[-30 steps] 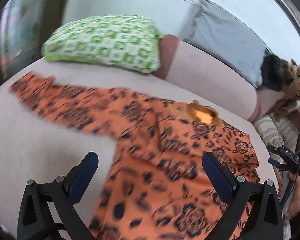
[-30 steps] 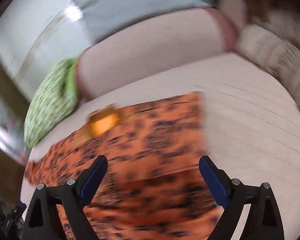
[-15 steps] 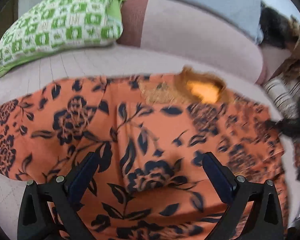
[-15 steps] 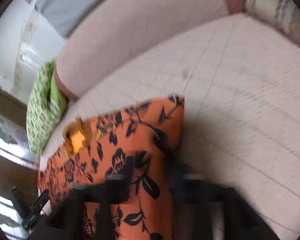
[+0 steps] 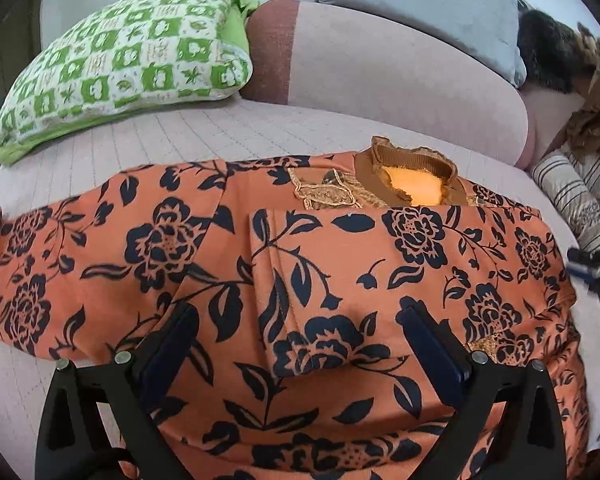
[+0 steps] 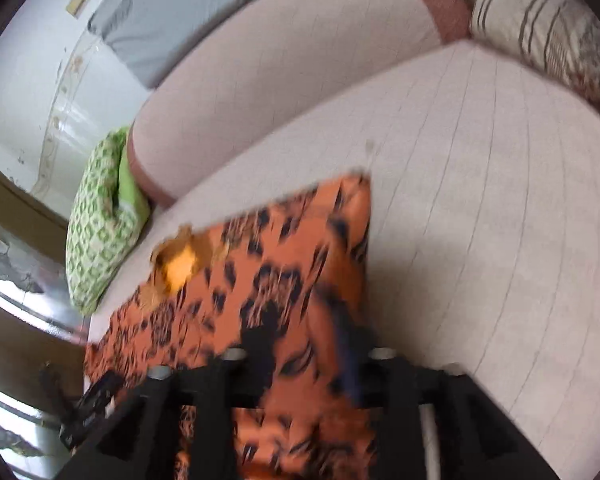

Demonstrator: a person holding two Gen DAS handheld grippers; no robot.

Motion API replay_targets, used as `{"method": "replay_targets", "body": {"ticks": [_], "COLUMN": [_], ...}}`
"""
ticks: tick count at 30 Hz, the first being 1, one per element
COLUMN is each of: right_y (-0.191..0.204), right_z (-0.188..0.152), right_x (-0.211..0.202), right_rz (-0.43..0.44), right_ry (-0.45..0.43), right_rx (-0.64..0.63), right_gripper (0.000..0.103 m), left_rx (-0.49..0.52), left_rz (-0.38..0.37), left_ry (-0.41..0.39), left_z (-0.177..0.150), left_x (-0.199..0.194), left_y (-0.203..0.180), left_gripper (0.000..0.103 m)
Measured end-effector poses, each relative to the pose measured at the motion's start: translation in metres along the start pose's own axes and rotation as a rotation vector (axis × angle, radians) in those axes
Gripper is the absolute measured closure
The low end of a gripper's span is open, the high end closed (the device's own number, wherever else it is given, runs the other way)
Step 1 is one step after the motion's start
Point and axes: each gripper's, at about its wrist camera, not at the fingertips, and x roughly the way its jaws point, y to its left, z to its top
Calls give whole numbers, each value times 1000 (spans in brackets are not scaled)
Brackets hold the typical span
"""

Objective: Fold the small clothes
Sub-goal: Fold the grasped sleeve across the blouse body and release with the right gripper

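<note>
An orange garment [image 5: 340,264] with a black flower print lies flat on the pale bed, its brown collar [image 5: 412,178] at the far side. One side panel is folded over the body and ends in a straight edge [image 5: 260,280]. My left gripper [image 5: 296,320] hovers open just above the cloth, nothing between its fingers. In the blurred right wrist view, my right gripper [image 6: 306,332] sits over the garment's [image 6: 284,264] folded right edge. Its jaws are opening, and cloth lies between the fingertips. That gripper's tip [image 5: 592,268] also shows at the right of the left wrist view.
A green checked pillow [image 5: 120,64] lies at the back left against a pink bolster [image 5: 400,76]. Behind that is a grey pillow [image 5: 424,4]. A striped cushion [image 5: 576,196] and a dark furry thing [image 5: 552,56] sit at the right. Bare bedsheet [image 6: 480,220] stretches right of the garment.
My left gripper has come down and forward over the garment. My right gripper went from wide open to shut on the cloth's edge, and its fingers now stand apart again.
</note>
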Motion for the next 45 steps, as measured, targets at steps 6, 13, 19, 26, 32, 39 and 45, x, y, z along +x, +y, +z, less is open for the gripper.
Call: {"method": "replay_targets", "body": {"ticks": [6, 13, 19, 26, 32, 39, 45], "right_y": [-8, -14, -13, 7, -1, 53, -11], "right_z": [-23, -33, 8, 49, 34, -9, -33], "right_x": [22, 19, 1, 59, 61, 14, 31], "right_rz": [-33, -41, -35, -80, -187, 84, 58], "right_ry": [49, 55, -108, 0, -70, -63, 0], "right_rx": [68, 56, 82, -18, -9, -76, 251], "right_gripper": [93, 58, 22, 91, 63, 45, 48], "left_rx": [-15, 26, 49, 50, 56, 21, 59], "left_rz": [30, 37, 54, 64, 64, 42, 23], "left_ry": [97, 30, 56, 47, 46, 26, 33], "left_z": [0, 0, 1, 0, 0, 0, -2], "left_x": [23, 19, 38, 38, 34, 19, 17], "left_y": [0, -5, -4, 1, 1, 1, -5], "left_gripper": [1, 1, 2, 12, 10, 10, 10]}}
